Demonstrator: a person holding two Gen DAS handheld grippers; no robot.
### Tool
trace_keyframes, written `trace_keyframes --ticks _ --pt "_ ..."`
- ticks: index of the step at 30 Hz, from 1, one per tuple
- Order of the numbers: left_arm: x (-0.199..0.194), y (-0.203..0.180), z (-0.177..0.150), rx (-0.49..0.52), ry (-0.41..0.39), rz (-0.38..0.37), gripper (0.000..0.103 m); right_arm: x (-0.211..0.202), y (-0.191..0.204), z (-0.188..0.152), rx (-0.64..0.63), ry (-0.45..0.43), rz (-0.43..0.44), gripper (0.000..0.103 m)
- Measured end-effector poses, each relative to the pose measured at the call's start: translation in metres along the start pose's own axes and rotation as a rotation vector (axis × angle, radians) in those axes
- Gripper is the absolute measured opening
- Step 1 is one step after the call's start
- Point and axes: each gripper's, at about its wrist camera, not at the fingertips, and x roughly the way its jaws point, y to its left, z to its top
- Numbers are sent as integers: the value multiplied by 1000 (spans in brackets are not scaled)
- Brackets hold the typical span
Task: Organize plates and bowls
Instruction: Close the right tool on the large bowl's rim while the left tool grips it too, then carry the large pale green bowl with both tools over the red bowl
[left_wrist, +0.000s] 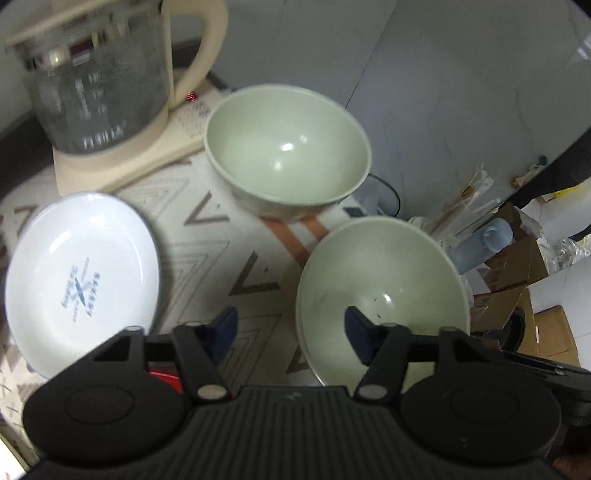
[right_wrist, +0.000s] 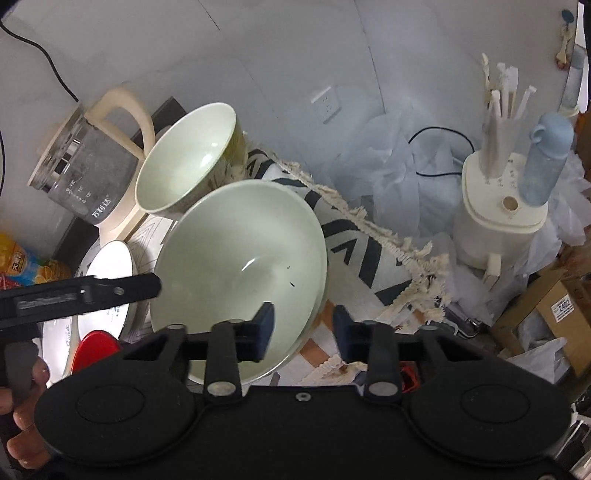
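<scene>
The worktop (left_wrist: 207, 236) carries a patterned cloth, and a glass kettle (left_wrist: 96, 85) on a cream base stands at its far left corner. The near green bowl (right_wrist: 240, 273) sits at the cloth's right edge; in the right wrist view its near rim passes between the pads of the right gripper (right_wrist: 303, 326), one pad inside the bowl and the other outside. The pads stand partly apart, and whether they press on the rim cannot be told. In the left wrist view the same bowl (left_wrist: 384, 291) lies under the right-hand pad of the left gripper (left_wrist: 291, 326), whose fingers stand apart with only bare cloth between them. The far green bowl (left_wrist: 288, 147) stands upright beyond, just beside the kettle base. The white plate (left_wrist: 81, 273), with blue lettering, lies left of the left gripper. A red object (right_wrist: 96, 349) shows partly beside the plate. A person's hand (right_wrist: 22, 417) holds the left gripper's handle.
</scene>
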Motion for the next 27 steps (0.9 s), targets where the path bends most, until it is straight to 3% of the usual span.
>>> trace_keyframes --ticks 4,14,21,27 --pt "17 2 1 -22 32 0 57 10 -3 3 1 28 5 27" --pt "35 1 1 -77 74 -11 21 23 -2 7 -8 43 -31 16" --pt "28 -8 -5 -73 57 -23 21 14 2 7 -28 9 -43 17" --pt "4 -9 -4 -76 -19 -22 15 -4 12 12 -58 -46 -36 17"
